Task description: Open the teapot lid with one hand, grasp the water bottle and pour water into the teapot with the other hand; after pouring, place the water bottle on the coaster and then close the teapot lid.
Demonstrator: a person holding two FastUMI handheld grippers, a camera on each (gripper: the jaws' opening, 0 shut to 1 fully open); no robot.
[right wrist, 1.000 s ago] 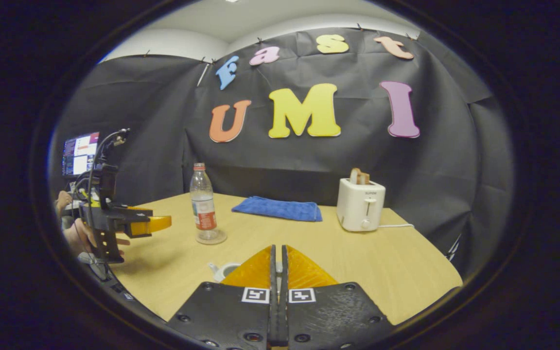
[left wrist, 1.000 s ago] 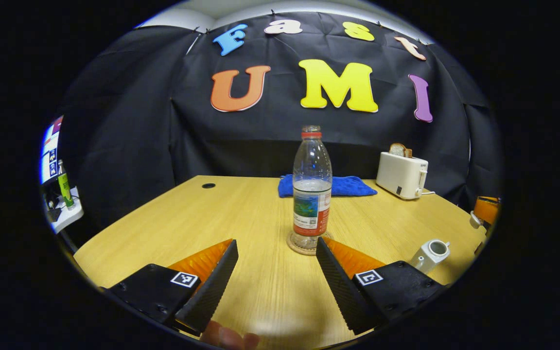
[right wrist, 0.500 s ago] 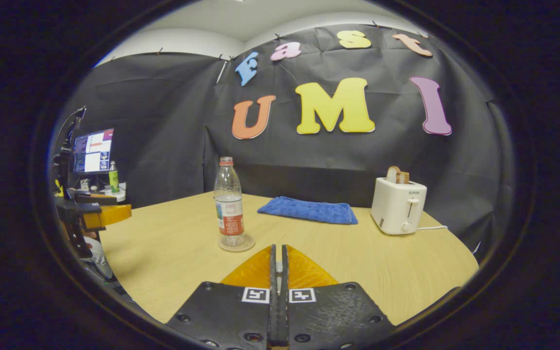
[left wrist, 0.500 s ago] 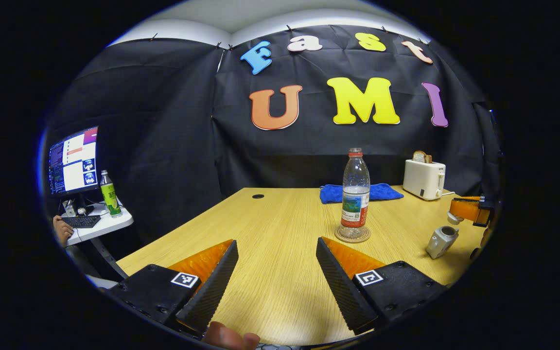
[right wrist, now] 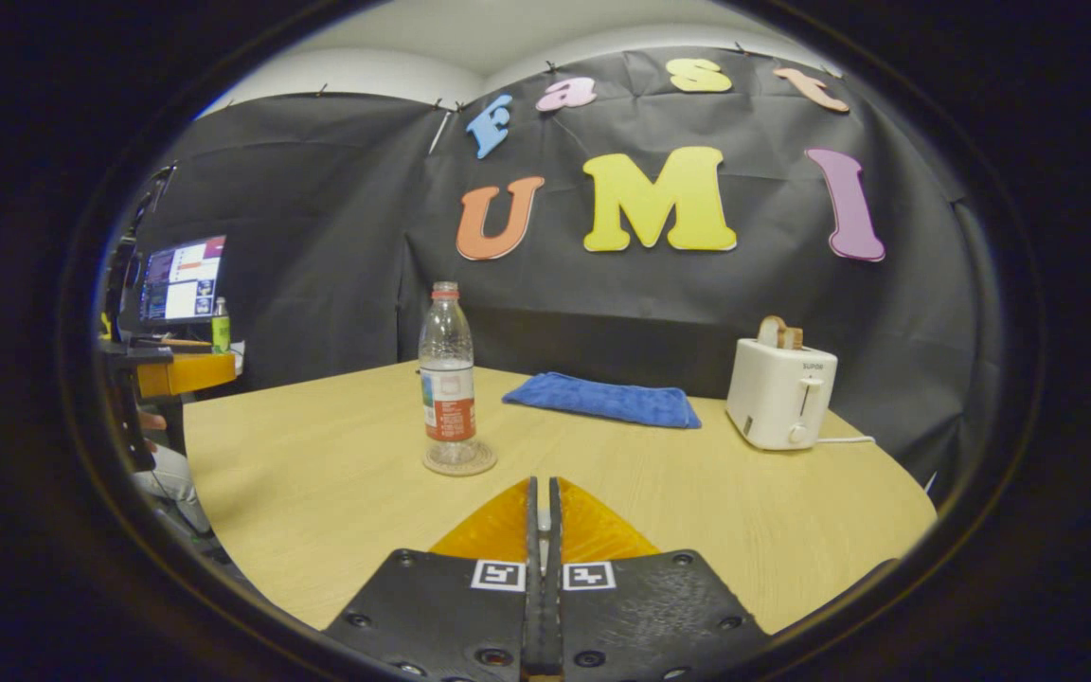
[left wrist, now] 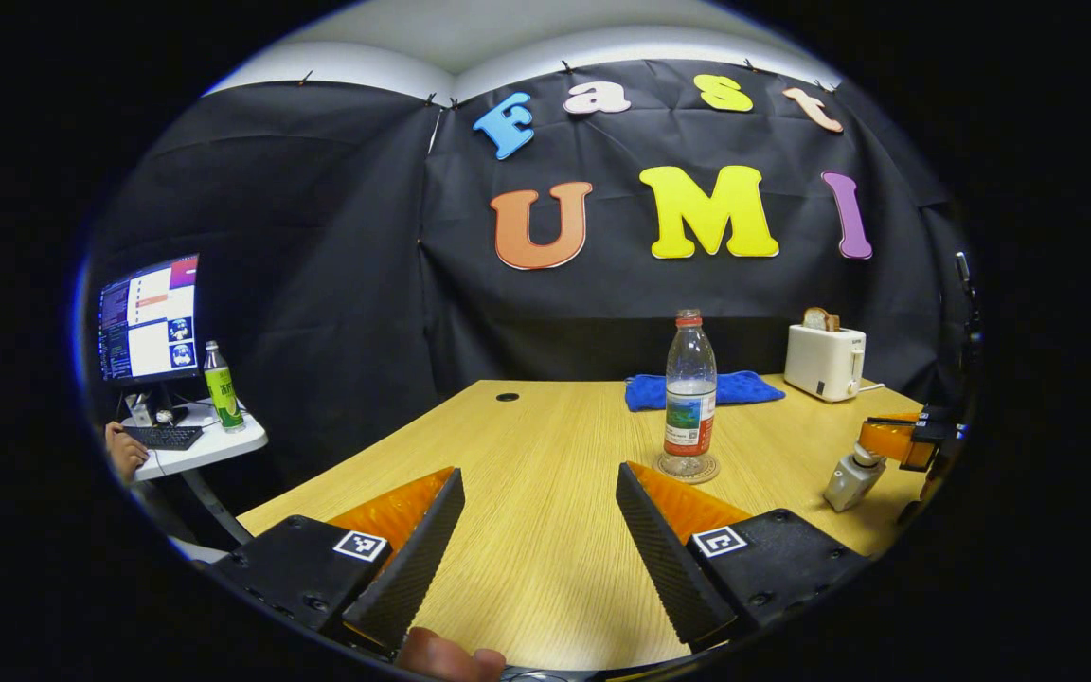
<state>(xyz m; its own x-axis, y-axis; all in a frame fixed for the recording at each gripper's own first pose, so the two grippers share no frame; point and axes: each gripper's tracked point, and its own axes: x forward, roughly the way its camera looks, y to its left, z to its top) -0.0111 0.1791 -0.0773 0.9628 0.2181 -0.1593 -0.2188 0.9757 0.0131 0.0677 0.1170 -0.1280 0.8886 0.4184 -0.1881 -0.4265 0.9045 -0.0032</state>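
Observation:
The clear water bottle (left wrist: 690, 398) (right wrist: 447, 374), red-capped and partly full, stands upright on the round coaster (left wrist: 688, 468) (right wrist: 458, 459) on the wooden table (left wrist: 527, 455). My left gripper (left wrist: 541, 516) is open with nothing between its fingers, well short of the bottle; one of its fingers (right wrist: 181, 373) shows at the left edge of the right gripper view. The small pale teapot (left wrist: 849, 481) stands at the table's right. My right gripper (left wrist: 894, 441) (right wrist: 543, 485) is shut on the teapot lid (left wrist: 863, 455), held at the teapot's top; a small pale piece shows between its fingers.
A folded blue cloth (left wrist: 702, 390) (right wrist: 602, 400) lies behind the bottle. A white toaster (left wrist: 825, 360) (right wrist: 780, 393) with bread stands at the back right. Off the table's left are a monitor (left wrist: 148, 317), a green bottle (left wrist: 221, 388) on a side table and a person's hand (left wrist: 124, 450).
My left gripper has drawn back from the bottle, which now looks smaller and farther off. My right gripper has come down with the lid from above the open teapot onto its top.

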